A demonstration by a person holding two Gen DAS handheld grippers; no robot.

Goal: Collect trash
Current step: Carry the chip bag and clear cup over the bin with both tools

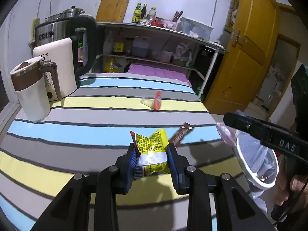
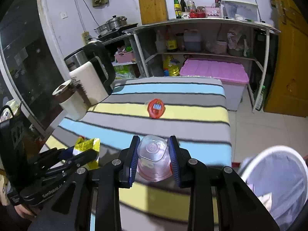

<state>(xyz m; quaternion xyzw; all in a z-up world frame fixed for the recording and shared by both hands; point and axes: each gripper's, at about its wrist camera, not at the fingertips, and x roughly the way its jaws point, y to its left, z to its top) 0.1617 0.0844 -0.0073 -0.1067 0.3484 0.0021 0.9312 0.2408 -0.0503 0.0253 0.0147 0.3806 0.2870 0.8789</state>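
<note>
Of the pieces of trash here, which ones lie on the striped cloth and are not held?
The brown wrapper and the red-lidded cup; the yellow packet and clear cup are each clamped in a hand-held gripper.

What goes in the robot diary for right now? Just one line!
left gripper: holds yellow wrapper | right gripper: holds clear cup | table: red-lid cup, brown wrapper | bin: right

The right tongs (image 2: 153,155) clamp a clear plastic cup (image 2: 153,158) above the striped bench (image 2: 192,127); beyond the cup lies a red-lidded cup (image 2: 156,108).
</note>
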